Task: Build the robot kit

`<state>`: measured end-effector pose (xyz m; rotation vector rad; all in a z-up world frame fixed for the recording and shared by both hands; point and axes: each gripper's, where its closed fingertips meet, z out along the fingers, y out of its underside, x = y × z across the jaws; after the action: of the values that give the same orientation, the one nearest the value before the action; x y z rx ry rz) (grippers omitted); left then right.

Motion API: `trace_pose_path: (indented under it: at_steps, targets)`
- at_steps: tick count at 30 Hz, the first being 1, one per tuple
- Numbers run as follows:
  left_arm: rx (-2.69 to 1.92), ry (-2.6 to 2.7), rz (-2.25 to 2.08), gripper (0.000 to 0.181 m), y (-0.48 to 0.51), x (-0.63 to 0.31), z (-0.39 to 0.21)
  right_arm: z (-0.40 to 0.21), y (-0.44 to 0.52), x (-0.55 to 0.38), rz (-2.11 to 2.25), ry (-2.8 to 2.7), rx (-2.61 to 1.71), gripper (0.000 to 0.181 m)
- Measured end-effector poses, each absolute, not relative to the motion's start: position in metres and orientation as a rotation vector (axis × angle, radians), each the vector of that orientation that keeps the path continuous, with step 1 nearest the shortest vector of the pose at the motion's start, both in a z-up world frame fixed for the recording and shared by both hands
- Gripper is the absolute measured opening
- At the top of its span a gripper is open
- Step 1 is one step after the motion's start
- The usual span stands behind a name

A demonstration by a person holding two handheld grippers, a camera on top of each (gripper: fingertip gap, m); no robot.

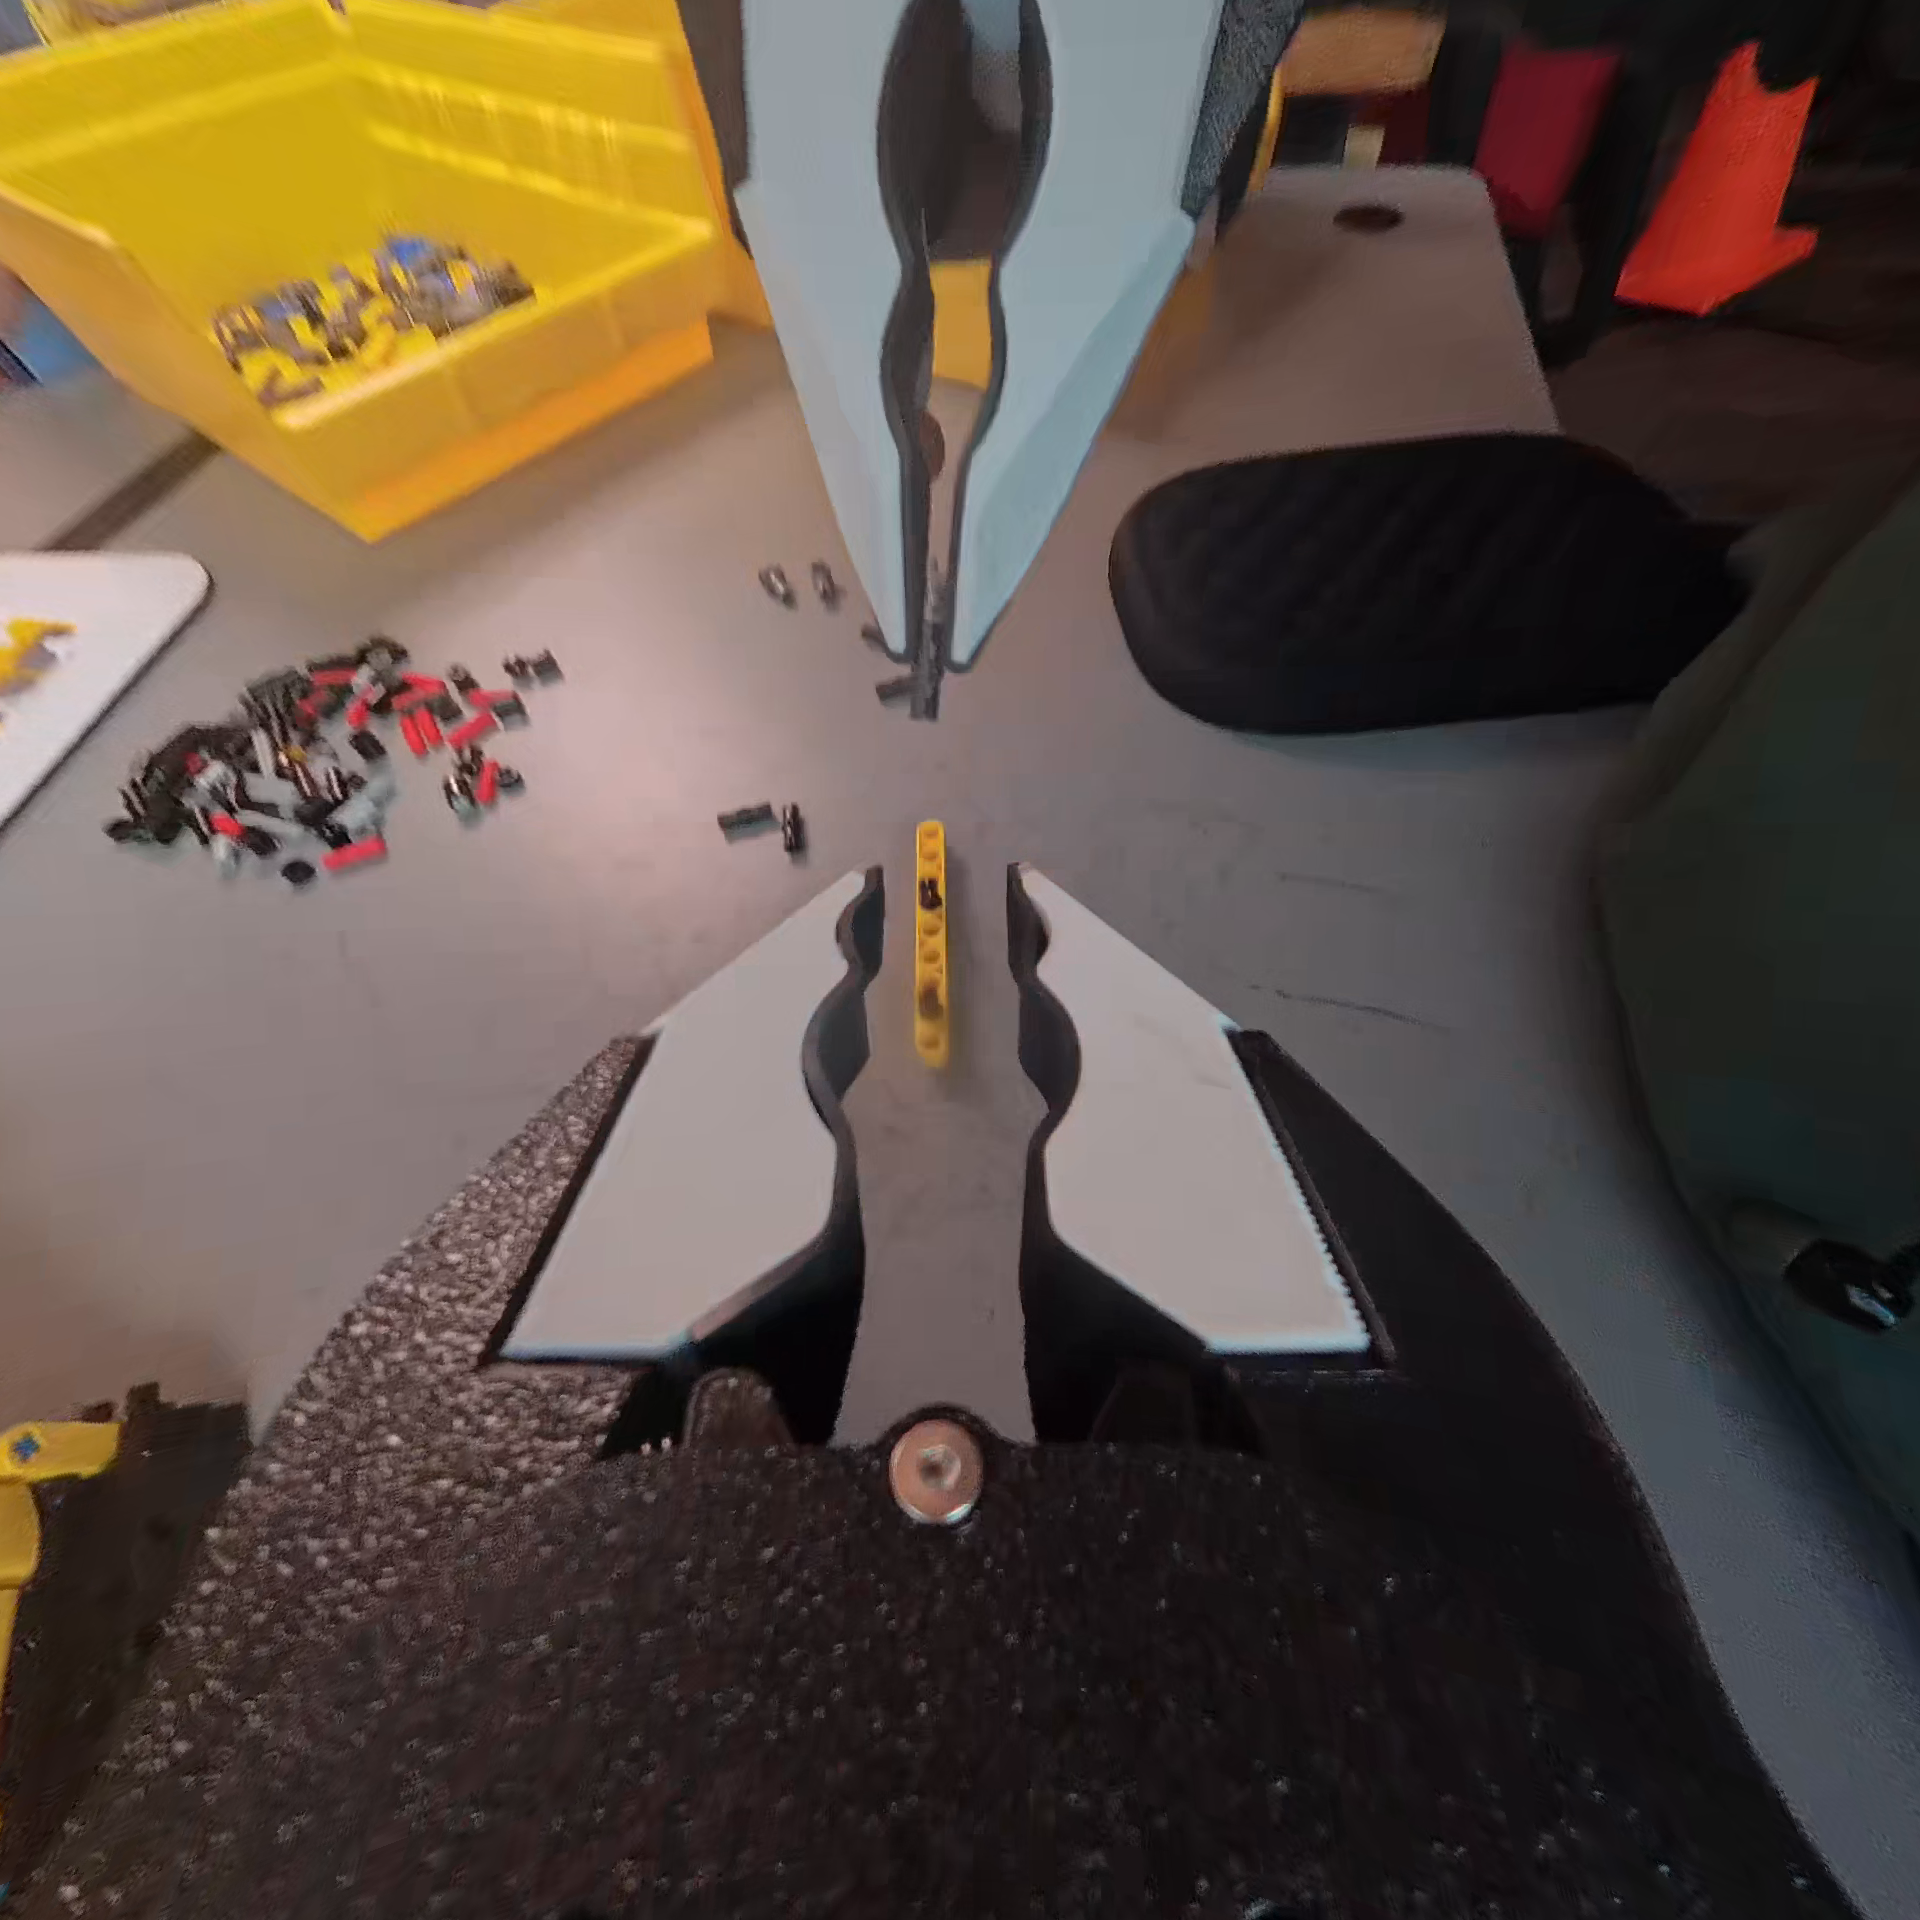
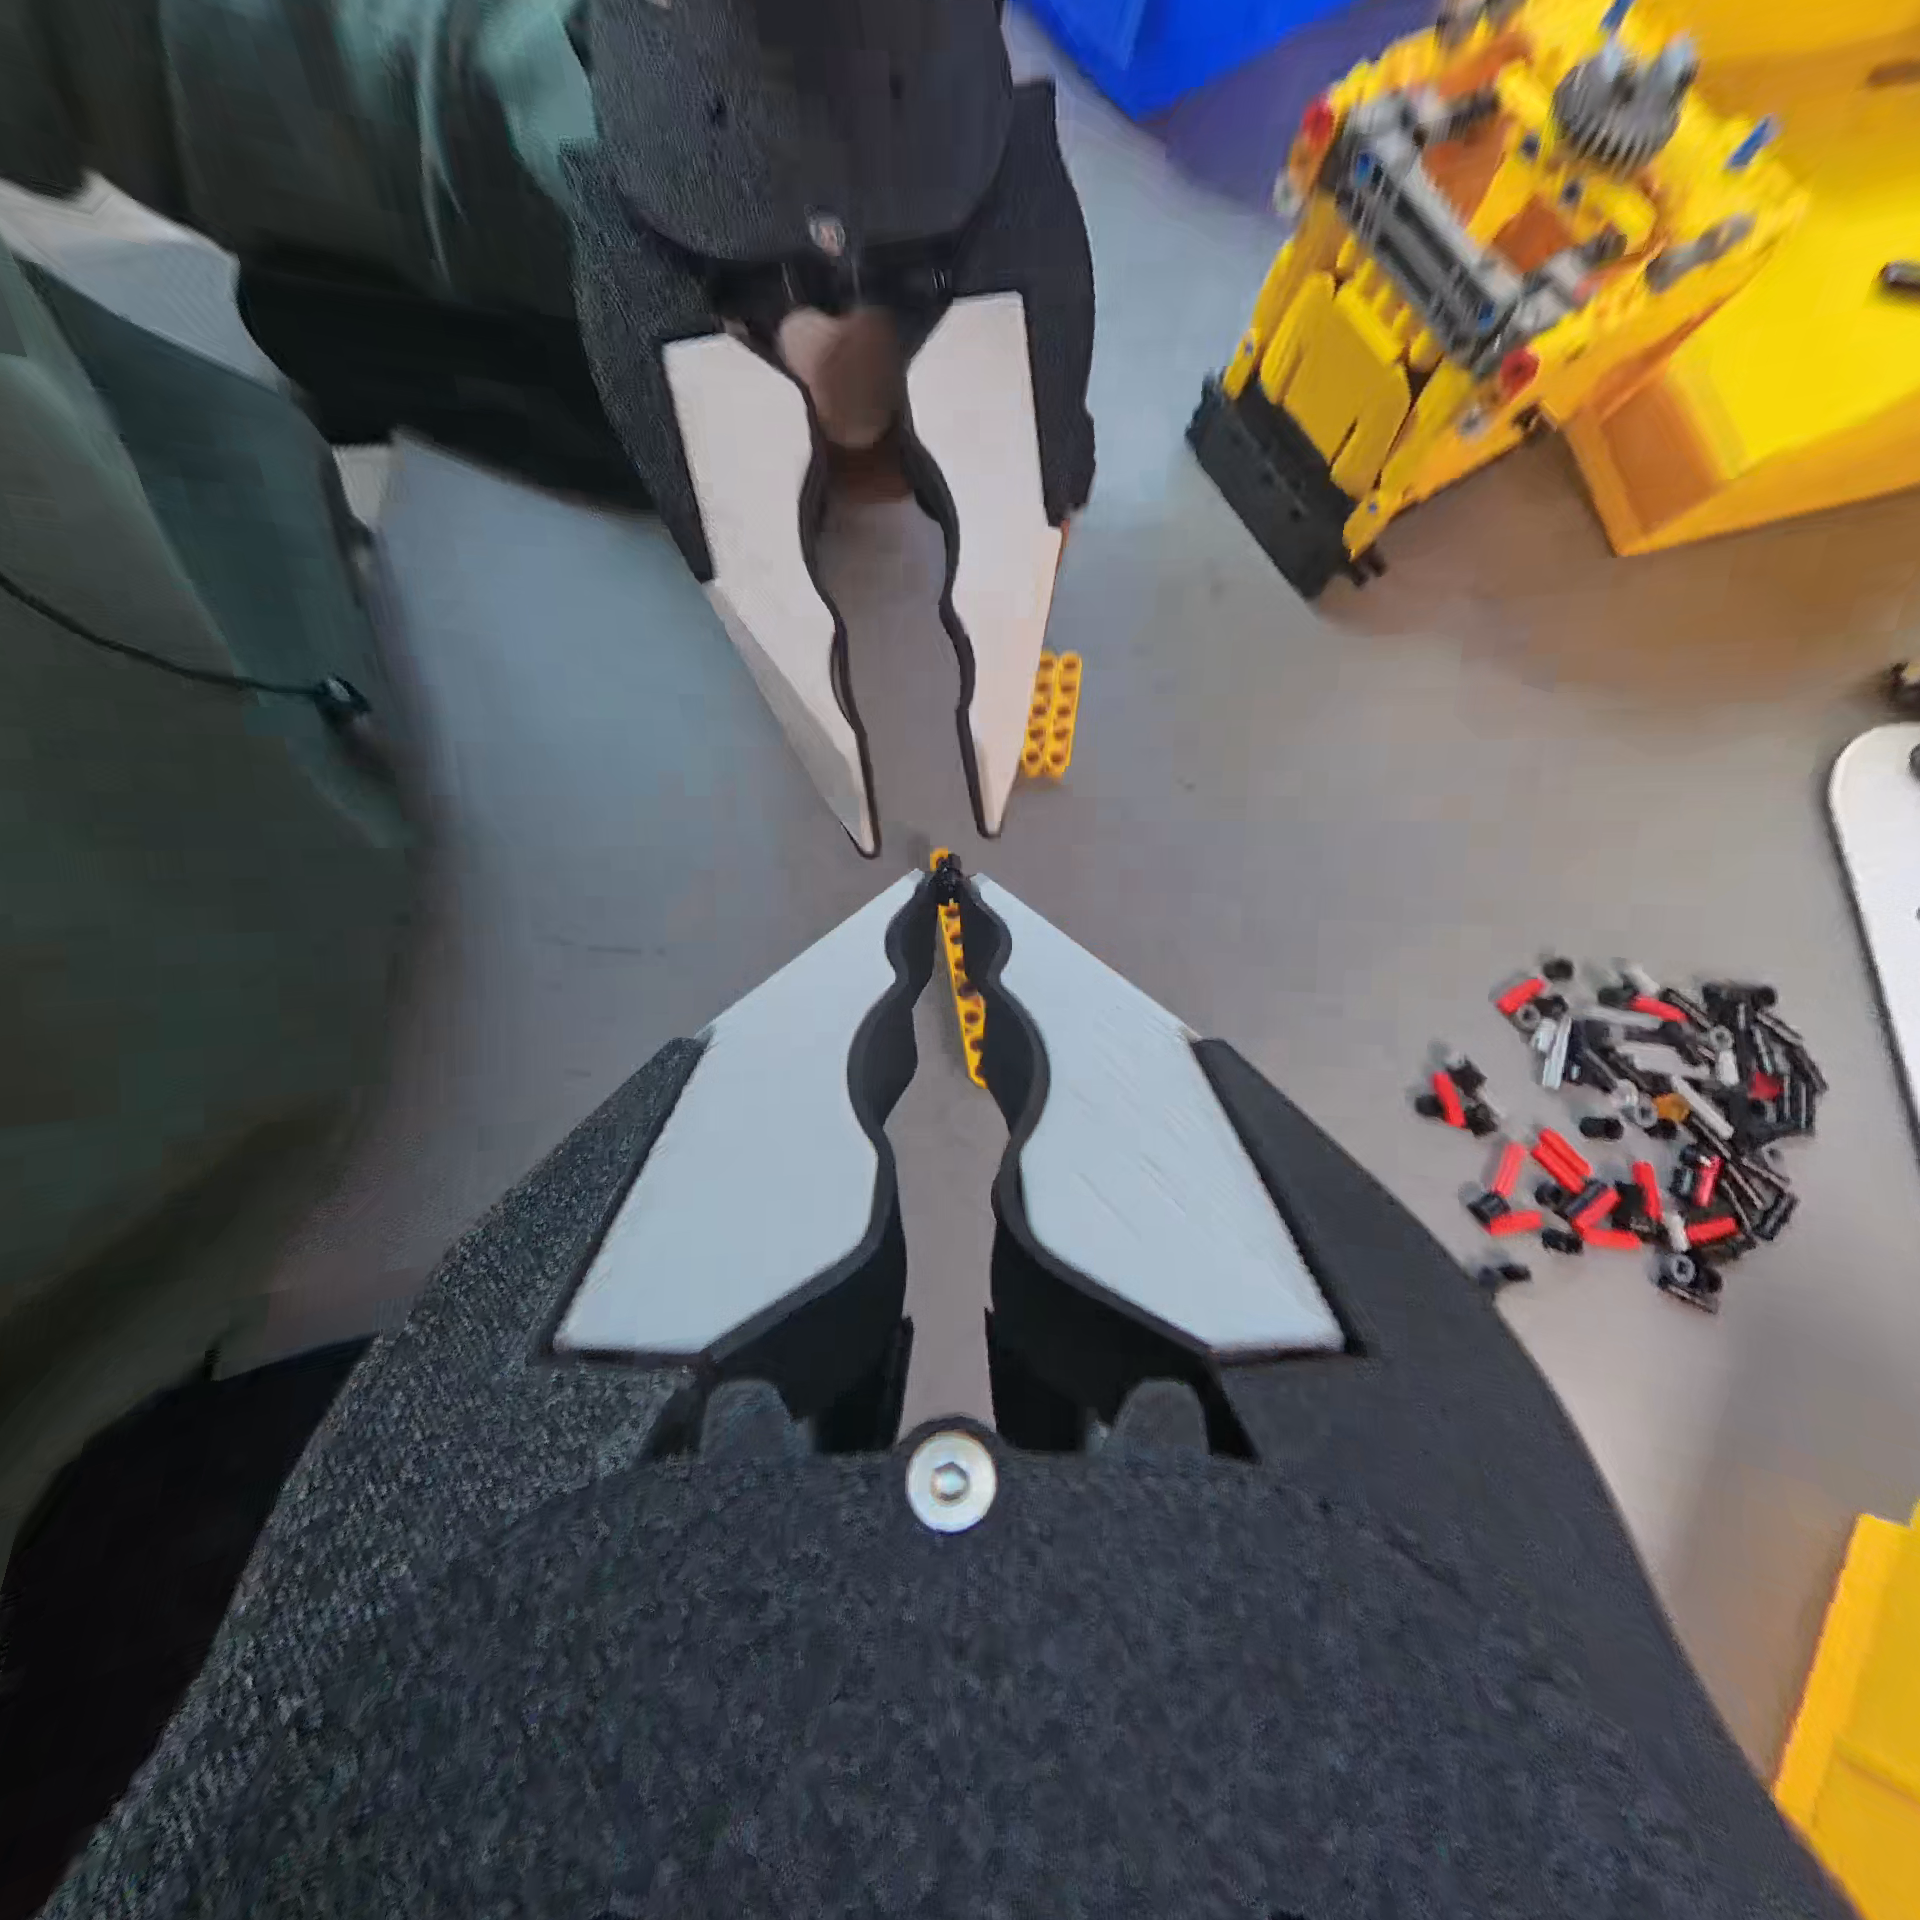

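A long yellow holed beam (image 1: pixel 930 966) lies on the grey table, with a black pin in one of its holes. My left gripper (image 1: pixel 943 878) is open and straddles the beam, its fingers apart from it on both sides. My right gripper (image 2: pixel 945 881) is shut on a small black pin (image 2: pixel 945 885) and holds it just above the beam's (image 2: pixel 961 1003) end. In the left wrist view the right gripper (image 1: pixel 928 665) comes down from above with the pin (image 1: pixel 923 698) at its tips. In the right wrist view the left gripper (image 2: pixel 928 834) faces mine, open. A short yellow beam stack (image 2: pixel 1049 717) lies beside it.
A pile of red, black and grey small pieces (image 1: pixel 322 758) (image 2: pixel 1642 1132) lies on the table. Yellow bins (image 1: pixel 364 260), a yellow toy vehicle (image 2: pixel 1455 260), a white board (image 2: pixel 1881 883), loose black pins (image 1: pixel 764 821), a black seat (image 1: pixel 1403 582) and a green sleeve (image 2: pixel 156 727) surround the spot. Left tips to right tips: about 4 centimeters. The yellow toy vehicle (image 2: pixel 1455 260) is about 15 centimeters from my left fingertips.
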<state>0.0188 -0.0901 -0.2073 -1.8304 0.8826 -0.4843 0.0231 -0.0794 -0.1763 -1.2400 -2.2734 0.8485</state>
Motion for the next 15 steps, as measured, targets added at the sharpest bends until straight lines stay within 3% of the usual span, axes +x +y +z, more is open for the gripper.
trace_pose_path:
  at_steps: [6, 15]
  targets:
    - [-2.090, 0.917, -0.416, 0.020, -0.091, 0.011, -0.255, -0.232, -0.059, 0.035, 0.556, -2.562, -1.315, 0.004]
    - [-2.141, 0.950, -0.334, 0.011, -0.085, 0.007, -0.267, -0.255, -0.058, 0.034, 0.439, -2.687, -1.325, 0.004]
